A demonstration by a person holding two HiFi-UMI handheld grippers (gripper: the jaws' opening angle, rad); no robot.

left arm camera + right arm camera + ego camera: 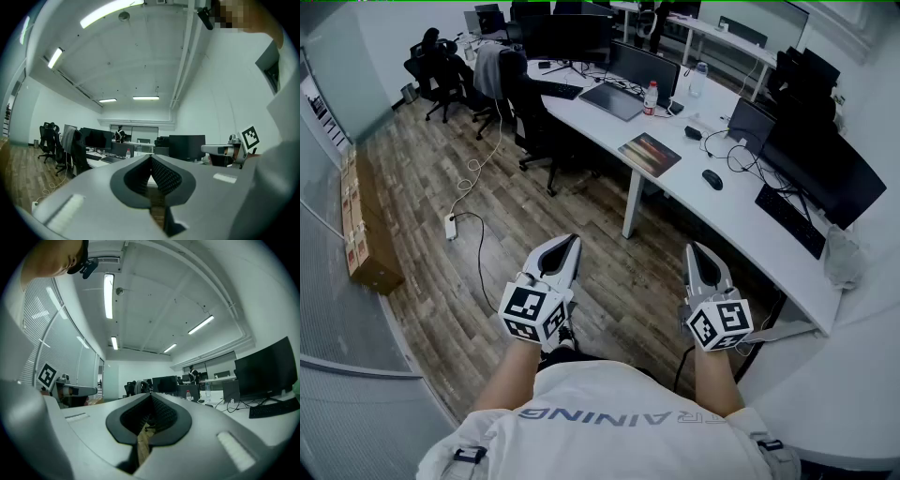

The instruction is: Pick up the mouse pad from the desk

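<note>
The mouse pad (650,154), a rectangle with an orange and dark print, lies flat near the front edge of the long white desk (675,187). A black mouse (712,179) sits to its right. I hold both grippers level over the wooden floor, well short of the desk. My left gripper (572,241) (151,157) is shut with nothing in it. My right gripper (696,248) (151,394) is also shut and empty. In the gripper views the desk shows far off and the pad cannot be made out.
Monitors (825,173), a keyboard (787,220), a laptop (614,100) and a bottle (651,97) stand on the desk. Office chairs (530,108) stand along its near side. A power strip (450,226) with cables lies on the floor, and cardboard boxes (361,234) line the left wall.
</note>
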